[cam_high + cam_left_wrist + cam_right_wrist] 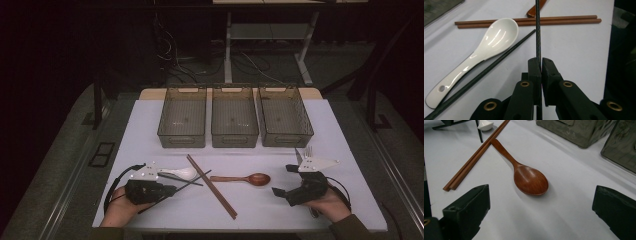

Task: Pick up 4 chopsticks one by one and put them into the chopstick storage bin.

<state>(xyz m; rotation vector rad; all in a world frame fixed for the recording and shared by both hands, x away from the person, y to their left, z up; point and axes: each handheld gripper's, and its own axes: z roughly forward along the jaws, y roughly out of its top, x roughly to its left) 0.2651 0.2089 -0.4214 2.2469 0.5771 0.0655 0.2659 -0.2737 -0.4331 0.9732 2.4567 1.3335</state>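
Left gripper (pixel 541 62) clamped on one black chopstick (pixel 538 30) held off the table (pixel 280 210), its mate (pixel 486 71) lying flat beside the white spoon (pixel 481 52), apparently touching its handle; right gripper (pixel 283 186) jaws wide apart, empty, near the wooden spoon (pixel 529 178).

- Black chopstick (pixel 538 30) clamped in the left gripper (pixel 541 65): its far end is cut off by the top edge of the left gripper view; its near end is hidden between the jaws.
- Second black chopstick (pixel 484 72): its lower end runs off the bottom-left corner; part of it is hidden under the white ceramic spoon (pixel 479 55).
- Wooden spoon (pixel 536 8): in the left gripper view only the handle tip shows; the rest is cut off at the top edge.
- Fork (pixel 308 150): only the tines show beyond the right gripper (pixel 283 181); the handle is hidden beneath it.
- Right-hand bin (pixel 621 145): cut off by the right edge of the right gripper view.
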